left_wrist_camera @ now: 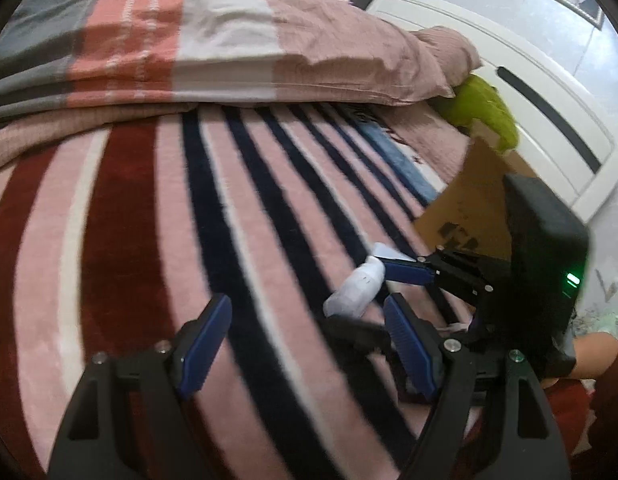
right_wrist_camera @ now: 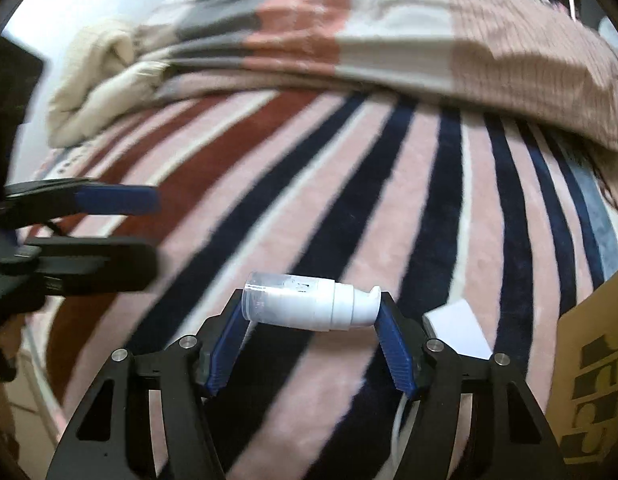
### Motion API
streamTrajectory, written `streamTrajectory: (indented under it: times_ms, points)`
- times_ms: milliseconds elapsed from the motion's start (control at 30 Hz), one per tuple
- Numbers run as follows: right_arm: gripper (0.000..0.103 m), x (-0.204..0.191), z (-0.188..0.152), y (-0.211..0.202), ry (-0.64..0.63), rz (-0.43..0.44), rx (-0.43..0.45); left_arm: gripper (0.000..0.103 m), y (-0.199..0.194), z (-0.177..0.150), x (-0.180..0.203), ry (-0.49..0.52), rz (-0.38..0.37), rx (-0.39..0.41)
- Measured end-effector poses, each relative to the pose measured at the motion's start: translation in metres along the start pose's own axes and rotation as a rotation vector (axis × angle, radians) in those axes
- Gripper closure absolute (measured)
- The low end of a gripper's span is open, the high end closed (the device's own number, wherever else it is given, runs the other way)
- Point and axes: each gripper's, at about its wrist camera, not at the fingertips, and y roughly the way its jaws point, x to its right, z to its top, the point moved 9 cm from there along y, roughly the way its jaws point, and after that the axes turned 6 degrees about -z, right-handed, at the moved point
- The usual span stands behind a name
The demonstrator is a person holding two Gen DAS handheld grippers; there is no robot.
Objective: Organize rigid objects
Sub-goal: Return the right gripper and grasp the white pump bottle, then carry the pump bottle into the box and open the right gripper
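My right gripper [right_wrist_camera: 311, 312] is shut on a white pump bottle [right_wrist_camera: 309, 302] with a clear cap, held sideways end to end between the blue pads above the striped blanket [right_wrist_camera: 349, 200]. In the left wrist view the same bottle [left_wrist_camera: 355, 290] shows in the right gripper [left_wrist_camera: 389, 284] at the right. My left gripper [left_wrist_camera: 307, 320] is open and empty over the blanket [left_wrist_camera: 149, 240]; it also shows at the left edge of the right wrist view [right_wrist_camera: 149, 224]. A white card-like object [right_wrist_camera: 461, 328] lies on the blanket just right of the right gripper.
A cardboard box [left_wrist_camera: 473, 200] stands at the right on the bed; it also shows in the right wrist view [right_wrist_camera: 593, 372]. A folded striped duvet [left_wrist_camera: 189, 40] lies across the back. A green plush item [left_wrist_camera: 485, 108] sits by the white headboard [left_wrist_camera: 529, 92]. A cream blanket [right_wrist_camera: 101, 80] lies back left.
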Motion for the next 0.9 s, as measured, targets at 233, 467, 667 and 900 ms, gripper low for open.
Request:
streamTrajectory:
  times_ms: [233, 467, 667, 900]
  points:
    - [0.044, -0.027, 0.019, -0.077, -0.128, 0.044, 0.158, 0.064, -0.009, 0.017, 0.065, 0.078, -0.159, -0.011]
    - [0.044, -0.004, 0.028, -0.137, -0.134, -0.022, 0.256, 0.072, -0.022, 0.048, 0.135, 0.206, -0.168, 0.024]
    - [0.044, 0.046, 0.03, -0.173, -0.096, -0.097, 0.276, 0.073, 0.005, 0.074, 0.191, 0.3, -0.184, -0.009]
    - [0.045, 0.129, 0.016, -0.186, 0.029, -0.183, 0.201, 0.078, 0.064, 0.099, 0.248, 0.371, -0.241, -0.121]
